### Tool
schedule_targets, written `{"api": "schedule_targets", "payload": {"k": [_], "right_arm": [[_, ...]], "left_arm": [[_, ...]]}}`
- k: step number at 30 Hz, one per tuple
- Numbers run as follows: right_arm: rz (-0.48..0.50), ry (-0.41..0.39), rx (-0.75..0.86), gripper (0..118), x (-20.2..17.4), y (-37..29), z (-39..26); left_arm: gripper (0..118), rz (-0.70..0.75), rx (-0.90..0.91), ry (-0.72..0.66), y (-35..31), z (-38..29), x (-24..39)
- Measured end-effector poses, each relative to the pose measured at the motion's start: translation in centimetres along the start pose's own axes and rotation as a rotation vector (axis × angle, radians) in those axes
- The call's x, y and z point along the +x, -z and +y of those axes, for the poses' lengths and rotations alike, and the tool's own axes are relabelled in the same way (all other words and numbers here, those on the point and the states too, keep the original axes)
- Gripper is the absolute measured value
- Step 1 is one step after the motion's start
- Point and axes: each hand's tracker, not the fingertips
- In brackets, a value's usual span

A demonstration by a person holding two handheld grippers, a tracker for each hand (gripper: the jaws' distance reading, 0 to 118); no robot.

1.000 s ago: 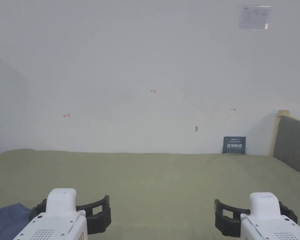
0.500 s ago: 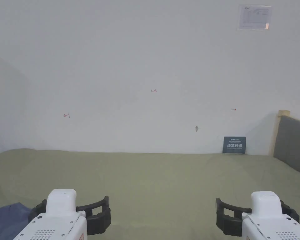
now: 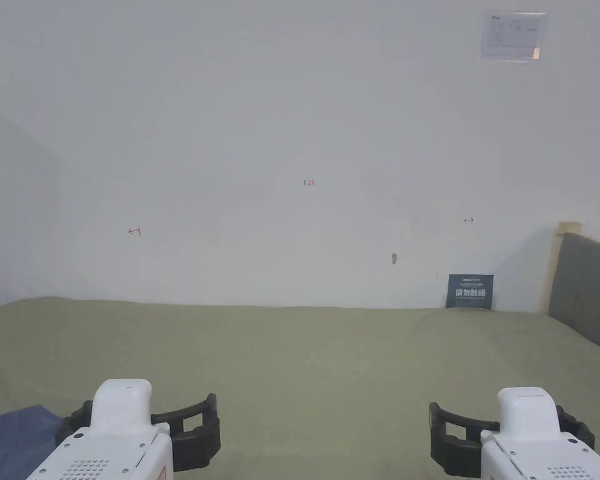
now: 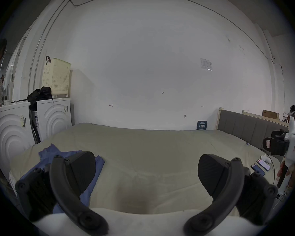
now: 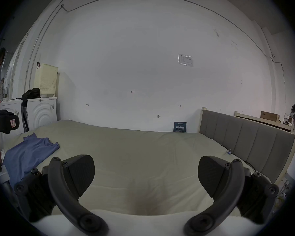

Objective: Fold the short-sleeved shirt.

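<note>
Right now I hold the left gripper [image 4: 146, 175] and right gripper [image 5: 146, 175] level above the bed [image 3: 330, 350] — jaws spread, empty — because the blue shirt [image 5: 29, 152] lies untouched, crumpled far left.

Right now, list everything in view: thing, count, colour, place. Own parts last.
shirt: 1, blue, bed's left near corner, crumpled
bed: 1, olive-green cover
headboard: 1, grey, bed's right
sign: 1, dark blue, against wall
paper: 1, white, high on wall
washers: 2, white, left of bed
basket: 1, cream, on a washer
phones: 2, bed's right edge
left hand-held gripper: open, empty
right hand-held gripper: open, empty
</note>
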Motion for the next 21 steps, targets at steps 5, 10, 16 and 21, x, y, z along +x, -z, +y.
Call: {"api": "schedule_targets", "payload": {"k": [5, 10, 16, 21], "right_arm": [[-0.006, -0.002, 0.008, 118, 0.26, -0.11, 0.2], [-0.012, 0.007, 0.007, 118, 0.55, -0.15, 0.12], [-0.006, 0.017, 0.004, 118, 0.26, -0.37, -0.09], [-0.003, 0.045, -0.017, 118, 0.12, -0.2, -0.26]], "left_arm": [[118, -0.003, -0.003, -0.013, 0.01, -0.14, -0.17], [118, 0.004, -0.014, -0.01, 0.06, -0.32, -0.03], [118, 0.004, -0.015, 0.0, 0.01, -0.5, 0.15], [118, 0.003, -0.018, 0.003, -0.07, -0.48, 0.12]]}}
